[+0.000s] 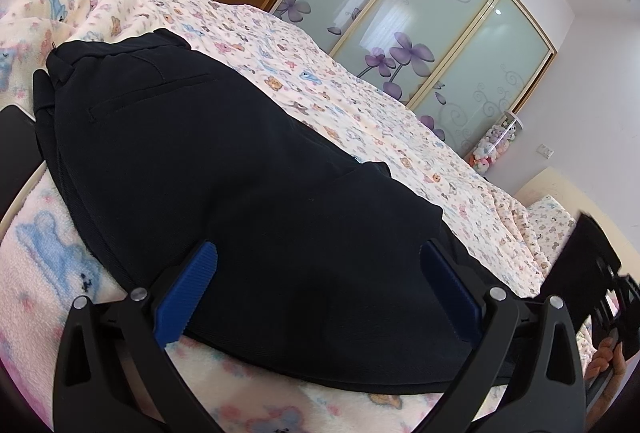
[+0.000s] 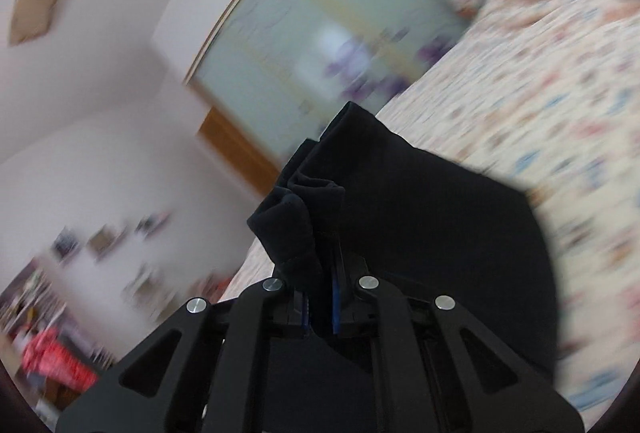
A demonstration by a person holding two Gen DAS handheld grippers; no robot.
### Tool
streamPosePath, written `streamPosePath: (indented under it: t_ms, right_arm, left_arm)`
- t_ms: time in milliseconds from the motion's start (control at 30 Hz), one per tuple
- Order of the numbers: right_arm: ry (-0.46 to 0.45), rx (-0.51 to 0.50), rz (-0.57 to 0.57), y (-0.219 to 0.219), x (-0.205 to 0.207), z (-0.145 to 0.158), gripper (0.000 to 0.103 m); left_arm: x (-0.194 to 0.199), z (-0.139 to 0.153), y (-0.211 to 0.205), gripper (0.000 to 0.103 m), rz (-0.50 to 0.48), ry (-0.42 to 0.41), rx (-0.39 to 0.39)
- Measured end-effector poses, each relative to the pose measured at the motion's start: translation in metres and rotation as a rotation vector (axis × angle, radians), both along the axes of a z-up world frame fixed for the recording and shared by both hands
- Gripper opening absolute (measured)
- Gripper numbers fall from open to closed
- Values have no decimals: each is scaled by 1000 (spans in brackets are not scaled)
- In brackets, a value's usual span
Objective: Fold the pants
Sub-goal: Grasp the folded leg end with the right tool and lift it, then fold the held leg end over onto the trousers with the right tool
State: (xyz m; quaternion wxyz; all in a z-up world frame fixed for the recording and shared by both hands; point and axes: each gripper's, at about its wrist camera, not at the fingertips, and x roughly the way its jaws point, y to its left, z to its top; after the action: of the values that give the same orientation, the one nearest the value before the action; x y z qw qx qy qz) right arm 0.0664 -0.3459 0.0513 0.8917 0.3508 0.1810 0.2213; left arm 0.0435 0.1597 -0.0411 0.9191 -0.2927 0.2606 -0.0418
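A: Start with the big things. What fills the room?

B: The bed [image 1: 400,121], under a pale blanket printed with little bears. In the left wrist view it runs from the upper left down to the lower right. Behind it, across the top right of the frame, stands a wardrobe [image 1: 420,13] with frosted sliding doors and purple flowers on the glass.

A: And the pants?

B: The black pants [image 1: 240,173] lie spread on the blanket through the middle of that view, waistband toward the upper left, a slit pocket showing near it. The cloth reaches right down to the bottom, between the fingers of the left gripper [image 1: 320,293].

A: Is that one holding them?

B: No. Its blue pads [image 1: 188,293] stand wide apart, one at the lower left and one at the lower right, with the fabric lying flat in the gap between them. Nothing is pinched.

A: The other one?

B: The right gripper [image 2: 320,297] sits at the bottom centre of its own view, jaws drawn in narrow and clamped on a bunched fold of the pants. The gathered cloth rises straight up out of the fingers, and the rest hangs off to the right over the blanket. That whole picture is smeared with blur.

A: Anything smaller?

B: A clear tube of plush toys [image 1: 496,145] beside the wardrobe, at the right of the left wrist view.
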Motion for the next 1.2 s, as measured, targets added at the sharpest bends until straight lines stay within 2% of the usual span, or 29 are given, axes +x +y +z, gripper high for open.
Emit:
streamPosePath:
  t_ms: [67,133,233,300,467,567,633,733,800,867,933,1000,1033,1100,1133,1167,1200]
  right_arm:
    - [83,-54,80,35,16,-19,8]
    - [207,-137,143,70,34,-50,8]
    - [330,-169,169,90,43,-86,8]
    - [304,-148,160,87,42,-79,8]
    - [147,-169,133,92,29,-42,8]
    - [191,-203,179,116,37,-51,8]
    - [224,-190,192,124,39,-60,8]
    - [158,-181,214,134,33,-52,8]
    - [116,-239,225,141,29,-46,8]
    - [152,-350,227,154,35,-53,9]
    - [305,-394,268,167,50,-73,10]
    - [358,-429,284,170,52,-81,14]
    - [348,-469,293,174,50,-77,18]
    - [323,-514,353,183,44,-72,45]
    - [310,-509,399,188,40,-71,67]
    - [291,-512,436,193,35,-69,74]
    - [272,-520,461,197,31,-67,74]
  left_arm:
    - [0,0,0,101,-1,-3,-4]
    - [-1,0,1,101,-3,-6,-11]
    - [-2,-1,3,101,-5,-9,-19]
    - [-2,-1,3,101,-4,-8,-19]
    - [-1,0,-1,101,4,-1,-3]
    - [-2,0,-1,101,4,-2,-3]
    - [-2,0,-1,101,3,-4,-7]
    - [-2,1,-1,101,4,-4,-7]
    - [-2,1,-1,101,6,-2,-3]
    - [-2,0,0,101,6,-2,-2]
    - [-2,0,0,101,4,-4,-7]
    - [-3,0,0,101,2,-8,-13]
    - [-3,0,0,101,1,-8,-15]
    - [-3,0,1,101,0,-8,-15]
    - [-3,0,0,101,1,-8,-15]
    - [-3,0,1,101,1,-8,-15]
    - [-3,0,1,101,0,-9,-16]
